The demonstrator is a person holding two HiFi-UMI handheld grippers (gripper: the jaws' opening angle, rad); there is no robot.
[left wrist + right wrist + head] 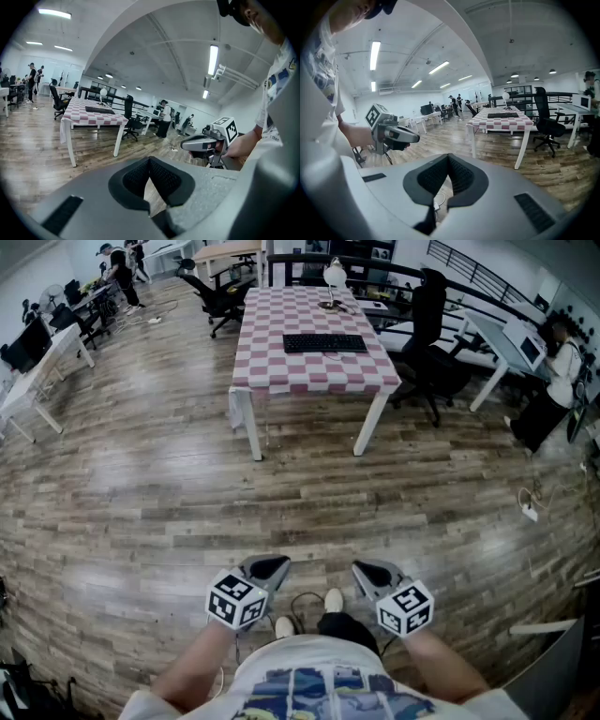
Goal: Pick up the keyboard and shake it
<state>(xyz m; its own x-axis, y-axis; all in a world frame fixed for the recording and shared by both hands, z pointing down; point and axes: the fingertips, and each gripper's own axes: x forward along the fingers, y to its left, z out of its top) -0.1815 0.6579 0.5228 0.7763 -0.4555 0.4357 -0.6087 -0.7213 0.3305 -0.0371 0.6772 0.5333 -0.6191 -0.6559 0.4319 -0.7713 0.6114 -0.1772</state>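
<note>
A black keyboard [324,343] lies flat on a table with a pink and white checked cloth [314,373], far ahead across the wooden floor. It also shows small in the left gripper view as the keyboard [99,110] and in the right gripper view as the keyboard [503,115]. My left gripper [275,568] and right gripper [367,571] are held low in front of my body, both shut and empty, well short of the table. In its own view the left gripper [149,161] has its pads together; so does the right gripper [448,158].
A white desk lamp [334,277] stands at the table's far end. Black office chairs [431,338] and white desks [511,343] stand to the right, where a person [562,367] sits. More desks [37,376] and people stand far left. A cable [305,601] lies at my feet.
</note>
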